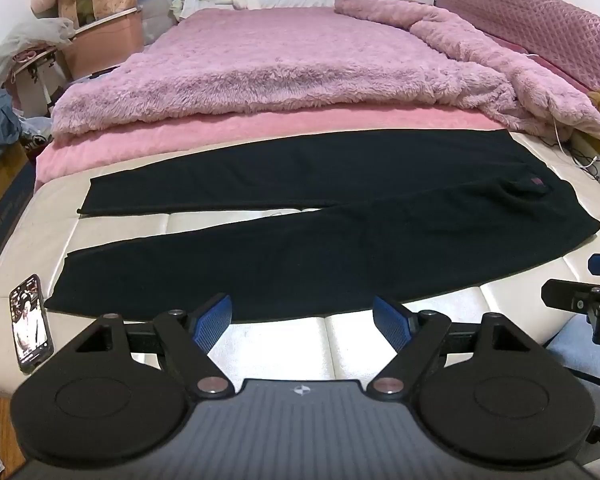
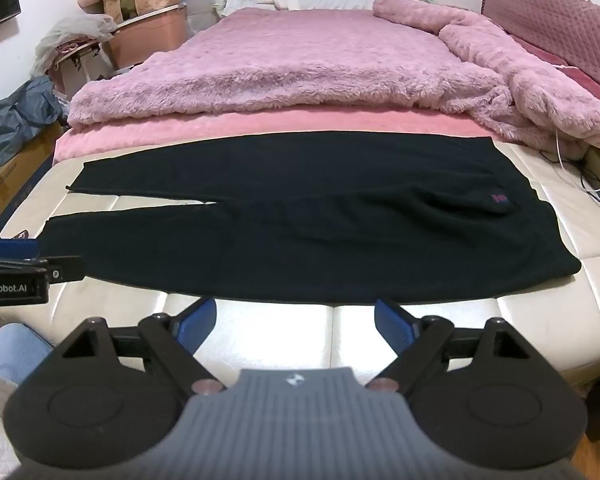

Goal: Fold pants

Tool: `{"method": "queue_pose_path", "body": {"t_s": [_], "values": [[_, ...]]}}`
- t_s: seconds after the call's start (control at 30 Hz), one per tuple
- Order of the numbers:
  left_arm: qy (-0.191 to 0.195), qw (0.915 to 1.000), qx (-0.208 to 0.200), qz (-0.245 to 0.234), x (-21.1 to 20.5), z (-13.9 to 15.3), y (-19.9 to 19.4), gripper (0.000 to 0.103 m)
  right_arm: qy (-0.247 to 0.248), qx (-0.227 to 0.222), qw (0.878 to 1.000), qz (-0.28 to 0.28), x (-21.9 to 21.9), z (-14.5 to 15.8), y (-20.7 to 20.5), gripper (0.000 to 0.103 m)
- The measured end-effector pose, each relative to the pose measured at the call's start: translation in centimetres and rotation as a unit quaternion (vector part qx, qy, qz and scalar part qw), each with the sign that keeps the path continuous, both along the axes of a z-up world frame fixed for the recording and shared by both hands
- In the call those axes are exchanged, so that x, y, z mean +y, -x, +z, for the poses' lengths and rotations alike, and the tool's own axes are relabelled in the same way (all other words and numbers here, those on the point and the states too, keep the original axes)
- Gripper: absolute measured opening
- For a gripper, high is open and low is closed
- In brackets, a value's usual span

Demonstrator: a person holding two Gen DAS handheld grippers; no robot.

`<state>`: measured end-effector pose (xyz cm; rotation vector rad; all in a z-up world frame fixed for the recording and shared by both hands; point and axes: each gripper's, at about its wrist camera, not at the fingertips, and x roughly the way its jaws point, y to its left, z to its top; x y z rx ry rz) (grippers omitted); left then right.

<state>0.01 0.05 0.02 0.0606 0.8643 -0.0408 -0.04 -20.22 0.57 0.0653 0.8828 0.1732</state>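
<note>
Black pants (image 1: 320, 236) lie spread flat across the cream mattress (image 1: 284, 340), waist to the right, both legs running left with a narrow gap between them. They also show in the right wrist view (image 2: 300, 232). A small red logo (image 2: 499, 199) sits near the waist. My left gripper (image 1: 302, 314) is open and empty, just short of the near leg's front edge. My right gripper (image 2: 295, 314) is open and empty, just short of the same edge, further right. Each gripper shows at the side of the other's view.
A phone (image 1: 30, 328) lies on the mattress at the front left. A fluffy pink blanket (image 1: 284, 64) covers the bed behind the pants. Boxes and bags (image 1: 100, 32) stand at the far left. A white cable (image 1: 560, 140) lies at the right.
</note>
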Motion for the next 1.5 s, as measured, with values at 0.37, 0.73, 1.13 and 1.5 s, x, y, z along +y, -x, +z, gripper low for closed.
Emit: {"method": "queue_pose_path", "body": {"t_s": [0.37, 0.73, 1.13, 1.5], "values": [[0.000, 1.0000, 0.000, -0.001, 0.01, 0.01, -0.02, 0.094, 0.001, -0.002, 1.000, 0.003, 0.74, -0.25, 0.11, 0.082], [0.002, 1.0000, 0.000, -0.002, 0.02, -0.08, -0.19, 0.094, 0.002, -0.003, 1.000, 0.004, 0.57, -0.05, 0.02, 0.082], [0.001, 1.0000, -0.001, -0.002, -0.02, 0.21, 0.03, 0.094, 0.001, -0.007, 1.000, 0.005, 0.65, 0.23, 0.17, 0.082], [0.001, 1.0000, -0.001, -0.002, -0.02, 0.21, 0.05, 0.094, 0.001, -0.008, 1.000, 0.004, 0.67, 0.29, 0.17, 0.082]]}}
